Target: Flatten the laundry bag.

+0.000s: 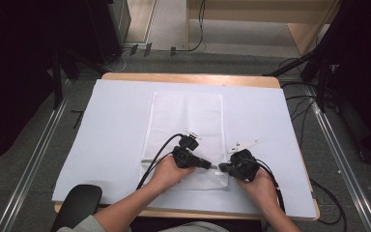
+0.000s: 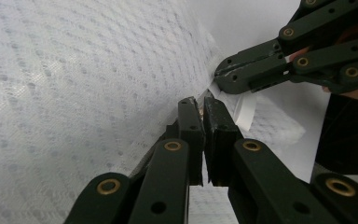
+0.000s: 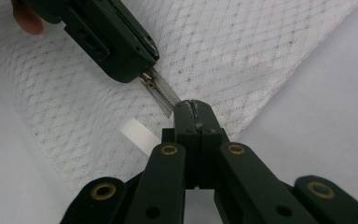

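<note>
Here, a person works w/ two tools at a white-covered surface (image 1: pixel 116 111), both hands low at the near edge of a white mesh bag (image 1: pixel 186 116) that lies flat in the middle, its long side running away from the person. The left hand-held gripper (image 1: pixel 209 165) points right along the bag's zipper (image 3: pixel 164 95), a grey toothed strip across the near end; its jaws are pressed together, and in the right gripper view the brass zipper slider (image 3: pixel 145 77) sits right at their tips, apparently pinched (the exact hold is partly hidden by the jaw). The right hand-held gripper (image 1: pixel 222 167) faces it from the opp. side, tips nearly meeting the left one's; its jaws are fully closed too, clamped on the end of the zipper strip at the bag's edge. Just beside that clamp, a short white ribbed tab (image 3: pixel 138 135) sticks out from the bag's seam. Seen from the left gripper view, the right tool's closed jaws bite the fabric edge just beyond the left tool's own tips. Black cables (image 1: pixel 157 157) trail from each tool back toward the person; a black chair back (image 1: pixel 77 203) shows at the near left corner.
</note>
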`<state>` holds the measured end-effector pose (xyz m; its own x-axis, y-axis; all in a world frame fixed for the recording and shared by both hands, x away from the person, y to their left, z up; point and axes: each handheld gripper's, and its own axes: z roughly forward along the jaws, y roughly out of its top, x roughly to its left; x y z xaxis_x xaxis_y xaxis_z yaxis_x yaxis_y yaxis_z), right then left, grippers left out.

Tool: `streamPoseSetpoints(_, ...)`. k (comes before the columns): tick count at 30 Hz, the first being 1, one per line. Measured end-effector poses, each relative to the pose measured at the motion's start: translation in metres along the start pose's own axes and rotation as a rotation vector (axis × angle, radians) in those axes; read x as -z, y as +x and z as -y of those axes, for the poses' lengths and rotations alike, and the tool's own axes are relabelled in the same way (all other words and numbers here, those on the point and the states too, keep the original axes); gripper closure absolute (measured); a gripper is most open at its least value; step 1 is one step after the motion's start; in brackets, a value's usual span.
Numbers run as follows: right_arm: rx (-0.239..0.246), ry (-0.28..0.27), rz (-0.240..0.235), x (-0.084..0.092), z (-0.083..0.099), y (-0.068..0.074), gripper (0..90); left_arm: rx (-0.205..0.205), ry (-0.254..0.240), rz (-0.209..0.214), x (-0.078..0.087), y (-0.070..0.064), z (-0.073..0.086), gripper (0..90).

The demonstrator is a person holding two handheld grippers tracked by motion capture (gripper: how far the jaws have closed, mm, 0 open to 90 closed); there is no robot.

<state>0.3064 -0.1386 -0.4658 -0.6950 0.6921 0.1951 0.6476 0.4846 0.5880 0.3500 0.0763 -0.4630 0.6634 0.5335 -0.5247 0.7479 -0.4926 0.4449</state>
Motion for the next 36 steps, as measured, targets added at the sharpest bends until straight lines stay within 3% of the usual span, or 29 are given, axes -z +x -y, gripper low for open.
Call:
streamPoseSetpoints(1, -0.004, 0.001, 0.001, 0.0, 0.0, 0.0, 90.0, -0.002, -0.001, -0.016, 0.001, 0.0, 0.0, 88.9)
streamPoseSetpoints(4, -0.004, -0.002, 0.002, 0.0, 0.0, 0.0, 90.0, 0.024, 0.0, 0.005, 0.0, 0.003, 0.0, 88.9)
streamPoseSetpoints(6, 0.0, 0.0, 0.005, 0.0, 0.0, 0.001, 90.0, 0.021, 0.0, 0.004, 0.003, 0.003, -0.001, 88.9)
streamPoseSetpoints(7, 0.002, -0.003, 0.007, 0.0, 0.0, 0.001, 90.0, 0.017, 0.009, -0.013, 0.004, 0.003, -0.001, 88.9)
streamPoseSetpoints(9, 0.011, -0.003, 0.014, -0.001, 0.0, 0.002, 90.0, 0.006, -0.02, -0.085, 0.013, 0.007, 0.001, 89.0)
streamPoseSetpoints(11, 0.004, -0.003, 0.013, -0.001, 0.0, 0.002, 90.0, 0.084, -0.033, -0.015, 0.028, 0.024, 0.0, 88.9)
streamPoseSetpoints(12, 0.003, -0.002, 0.012, -0.001, 0.0, 0.002, 90.0, 0.085, -0.045, -0.009, 0.034, 0.026, 0.001, 88.9)
streamPoseSetpoints(13, 0.005, -0.003, 0.012, -0.001, 0.0, 0.002, 90.0, 0.092, -0.019, 0.02, 0.037, 0.027, 0.001, 88.8)
streamPoseSetpoints(15, 0.002, 0.0, 0.01, -0.001, -0.001, 0.002, 90.0, 0.064, -0.009, 0.009, 0.038, 0.023, 0.001, 88.8)
streamPoseSetpoints(19, 0.01, 0.004, 0.009, 0.0, -0.001, 0.002, 90.0, 0.066, 0.005, 0.015, 0.038, 0.024, 0.006, 88.7)
streamPoseSetpoints(24, 0.013, 0.002, 0.007, -0.001, -0.001, 0.001, 90.0, 0.028, 0.009, -0.037, 0.043, 0.018, 0.011, 88.8)
streamPoseSetpoints(27, 0.01, 0.005, 0.002, 0.0, -0.001, 0.001, 90.0, 0.041, 0.016, -0.014, 0.045, 0.021, 0.013, 88.8)
streamPoseSetpoints(32, 0.01, 0.006, 0.005, 0.0, -0.001, 0.001, 90.0, 0.044, 0.026, -0.03, 0.051, 0.023, 0.016, 88.8)
streamPoseSetpoints(36, 0.009, 0.002, 0.004, -0.001, -0.001, 0.001, 90.0, 0.063, 0.027, -0.007, 0.057, 0.026, 0.02, 88.8)
